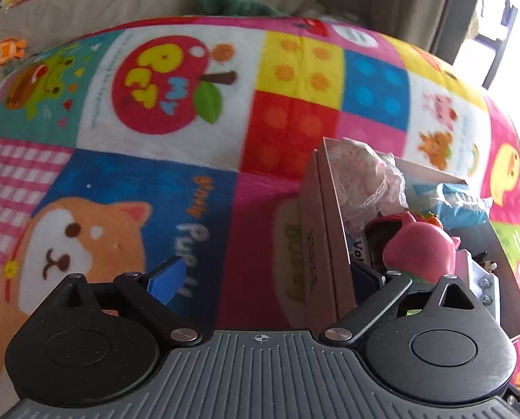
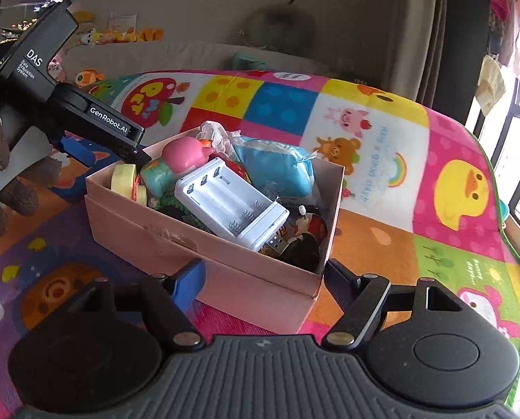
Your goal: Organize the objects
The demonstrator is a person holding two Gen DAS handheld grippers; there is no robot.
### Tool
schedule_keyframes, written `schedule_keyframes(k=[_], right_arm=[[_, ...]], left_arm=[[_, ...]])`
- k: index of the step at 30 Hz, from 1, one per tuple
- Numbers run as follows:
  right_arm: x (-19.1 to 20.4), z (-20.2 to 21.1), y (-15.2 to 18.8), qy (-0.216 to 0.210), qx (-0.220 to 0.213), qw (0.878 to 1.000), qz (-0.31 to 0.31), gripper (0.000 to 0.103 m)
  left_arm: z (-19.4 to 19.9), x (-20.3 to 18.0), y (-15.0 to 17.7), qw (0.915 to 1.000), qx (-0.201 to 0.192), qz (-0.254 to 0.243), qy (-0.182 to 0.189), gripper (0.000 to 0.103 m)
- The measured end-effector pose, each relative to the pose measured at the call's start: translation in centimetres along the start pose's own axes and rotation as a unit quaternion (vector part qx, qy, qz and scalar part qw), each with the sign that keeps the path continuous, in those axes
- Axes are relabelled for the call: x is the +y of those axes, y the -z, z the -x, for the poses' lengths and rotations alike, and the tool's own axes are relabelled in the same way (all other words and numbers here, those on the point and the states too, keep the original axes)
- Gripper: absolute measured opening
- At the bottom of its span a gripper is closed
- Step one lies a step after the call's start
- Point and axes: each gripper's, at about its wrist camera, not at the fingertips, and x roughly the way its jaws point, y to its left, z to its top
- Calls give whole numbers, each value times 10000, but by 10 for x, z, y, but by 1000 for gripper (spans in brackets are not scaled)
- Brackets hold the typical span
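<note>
Your left gripper (image 1: 263,276) has its fingers spread wide, one blue pad (image 1: 167,279) hanging over the play mat (image 1: 155,181) outside the box and the other dipped just inside the pink cardboard box (image 1: 324,244), so the box's near wall stands between them. Nothing is pinched. Your right gripper (image 2: 263,276) is spread just as wide, its blue pad (image 2: 190,279) against the box's (image 2: 225,265) front wall and the dark finger off the near corner; it grips nothing either.

The box sits on the mat, already crowded: a pink pig toy (image 2: 184,155) lies at the far left, just beside your left gripper's inner finger, with a white battery holder (image 2: 230,202) tilted across the middle, a blue wrapped pack (image 2: 277,167) behind it, and a yellow tape roll (image 2: 127,179) by the left wall. That clutter suggests the sorting is well along.

By the look of it, your left gripper straddles the wall because it is working at the pig, releasing or about to take it. Your right seems placed to steady the box.
</note>
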Motion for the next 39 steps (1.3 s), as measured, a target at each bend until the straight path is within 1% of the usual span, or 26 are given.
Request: schedule_keyframes(k=[2, 4, 7, 9, 11, 13, 14, 16, 18, 19, 21, 23, 25, 27, 29, 30, 31, 33, 34, 35, 37, 39], right_arm=[[11, -11, -10, 9, 35, 10000, 9, 75], [20, -20, -17, 64, 56, 9999, 54, 75], [29, -27, -22, 268, 67, 9995, 164, 75], [31, -29, -23, 369, 89, 9991, 175, 75], [29, -31, -25, 392, 151, 9991, 74, 75], [26, -30, -25, 406, 246, 9988, -80, 76], [25, -27, -25, 359, 287, 9988, -177, 78], [25, -17, -20, 222, 340, 9985, -366, 87], [30, -5, -11, 229, 441, 9976, -480, 101], [33, 1, -4, 226, 514, 9970, -541, 103], [37, 15, 10, 161, 655, 9943, -824, 103], [38, 28, 23, -21, 809, 9888, -1258, 103], [36, 38, 37, -121, 927, 9801, -1749, 103], [36, 43, 49, -90, 1090, 9734, -2014, 103], [44, 50, 59, 104, 981, 9783, -1824, 103], [49, 50, 62, 284, 1033, 9804, -1655, 103], [54, 51, 64, 443, 1086, 9820, -1483, 103], [54, 52, 64, 472, 1074, 9815, -1515, 103], [53, 52, 64, 468, 1068, 9812, -1540, 103], [52, 51, 65, 470, 1047, 9817, -1522, 103], [51, 50, 68, 471, 860, 9840, -1487, 103], [49, 49, 68, 525, 777, 9832, -1567, 103]], left_arm=[[-7, 9, -3, 9998, -135, -139, -18, 100], [-16, 15, -6, 9996, -143, -252, 8, 101], [-26, 27, -8, 9995, 49, 59, 297, 101], [-28, 29, -8, 9992, 41, 57, 382, 101], [-27, 28, -9, 9992, -44, -28, 392, 100], [-17, 31, -9, 9985, -280, 87, 455, 100], [-9, 34, -9, 9976, -461, 198, 469, 99], [17, 40, -7, 9944, -855, 369, 500, 99], [48, 43, 5, 9905, -1205, 365, 545, 99], [64, 42, 14, 9897, -1294, 257, 556, 99], [87, 36, 40, 9908, -1214, -28, 594, 99], [102, 25, 73, 9931, -927, -377, 613, 99], [111, 11, 106, 9936, -698, -710, 538, 99], [113, -1, 134, 9940, -552, -808, 494, 99], [110, -7, 151, 9961, -375, -662, 455, 99], [107, -10, 155, 9969, -303, -614, 381, 99], [108, -16, 160, 9961, -463, -721, 199, 99], [107, -24, 168, 9937, -592, -949, -110, 99], [104, -27, 169, 9929, -569, -1017, -241, 99], [102, -28, 169, 9922, -549, -1074, -320, 100], [100, -28, 168, 9923, -547, -1060, -326, 100], [100, -29, 169, 9928, -552, -1006, -343, 100]])
